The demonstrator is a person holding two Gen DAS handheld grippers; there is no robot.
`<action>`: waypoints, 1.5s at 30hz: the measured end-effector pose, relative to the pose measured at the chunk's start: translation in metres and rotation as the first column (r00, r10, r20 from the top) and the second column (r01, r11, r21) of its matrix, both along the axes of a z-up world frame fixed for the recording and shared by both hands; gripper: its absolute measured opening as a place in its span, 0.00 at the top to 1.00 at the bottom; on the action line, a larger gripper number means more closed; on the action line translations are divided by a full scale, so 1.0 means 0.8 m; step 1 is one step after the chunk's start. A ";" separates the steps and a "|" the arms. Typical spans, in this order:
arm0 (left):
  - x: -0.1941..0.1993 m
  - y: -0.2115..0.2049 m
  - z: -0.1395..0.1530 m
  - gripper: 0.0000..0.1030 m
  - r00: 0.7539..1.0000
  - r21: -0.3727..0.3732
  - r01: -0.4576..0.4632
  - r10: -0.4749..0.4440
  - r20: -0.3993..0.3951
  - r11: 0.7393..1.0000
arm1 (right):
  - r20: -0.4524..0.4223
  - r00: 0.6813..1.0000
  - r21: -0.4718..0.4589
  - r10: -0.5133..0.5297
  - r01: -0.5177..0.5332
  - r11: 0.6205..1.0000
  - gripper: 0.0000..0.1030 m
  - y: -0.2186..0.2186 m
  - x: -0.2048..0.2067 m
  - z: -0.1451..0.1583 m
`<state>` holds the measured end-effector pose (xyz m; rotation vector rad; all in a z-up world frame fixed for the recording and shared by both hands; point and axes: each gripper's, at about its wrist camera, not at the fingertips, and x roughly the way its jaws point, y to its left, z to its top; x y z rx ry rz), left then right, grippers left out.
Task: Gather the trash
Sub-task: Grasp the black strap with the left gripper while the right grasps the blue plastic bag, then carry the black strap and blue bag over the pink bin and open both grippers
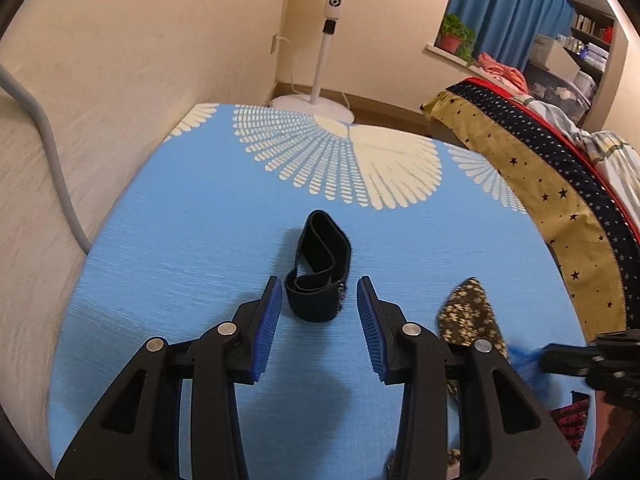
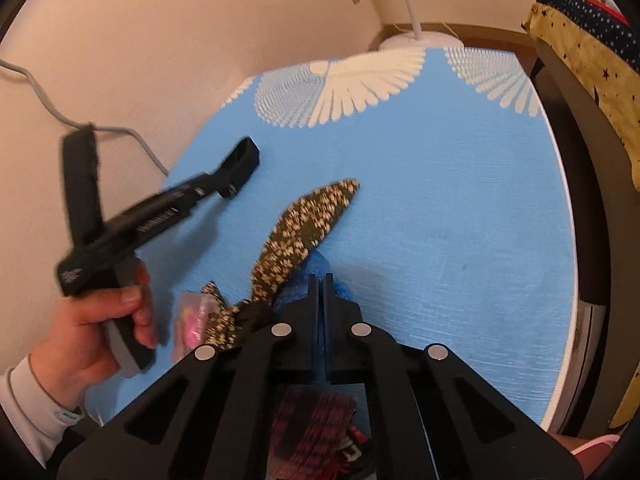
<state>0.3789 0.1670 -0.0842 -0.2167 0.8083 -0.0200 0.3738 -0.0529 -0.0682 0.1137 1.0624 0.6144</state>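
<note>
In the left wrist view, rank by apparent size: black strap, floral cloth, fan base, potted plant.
1. Black strap
2. Fan base and floral cloth: look alike; the cloth is partly hidden and nearer.
3. Potted plant

We record a table cover (image 1: 168, 240) of blue woven cloth, matt and finely ribbed. The black strap (image 1: 320, 268) is matt elastic fabric. The floral scrunchie (image 2: 308, 224) is soft printed cloth. Left gripper (image 1: 318, 320): matt black plastic, ridged blue rubbery pads (image 1: 267, 324), shiny metal pins. The fan pole (image 1: 326, 56) is glossy white plastic.
</note>
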 end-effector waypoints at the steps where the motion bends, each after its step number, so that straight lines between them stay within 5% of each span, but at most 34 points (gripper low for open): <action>1: 0.002 0.001 -0.002 0.62 1.000 -0.005 -0.003 0.003 -0.004 1.000 | 0.008 1.000 0.006 -0.002 0.002 1.000 0.98 -0.002 -0.001 0.004; 5: 0.004 0.004 -0.006 0.64 1.000 -0.013 0.000 0.000 -0.009 1.000 | 0.058 0.998 0.041 -0.021 0.019 0.999 0.99 -0.012 -0.005 0.030; 9: 0.002 0.002 -0.004 0.83 1.000 -0.011 0.015 -0.015 -0.008 1.000 | 0.108 0.993 0.070 -0.040 0.033 0.997 0.99 -0.021 -0.009 0.052; 12: -0.003 -0.003 0.004 0.86 1.000 0.006 0.028 -0.028 0.006 1.000 | 0.138 0.989 0.074 -0.058 0.048 0.996 0.99 -0.027 -0.012 0.065; 36: -0.118 -0.045 0.123 0.86 0.983 0.013 0.041 -0.042 0.181 0.999 | 0.384 0.896 0.055 -0.224 0.220 0.974 0.99 -0.089 -0.110 0.157; 45: -0.175 -0.075 0.124 0.86 0.983 0.004 0.037 -0.037 0.182 0.999 | 0.421 0.864 0.086 -0.274 0.263 0.961 0.99 -0.114 -0.164 0.180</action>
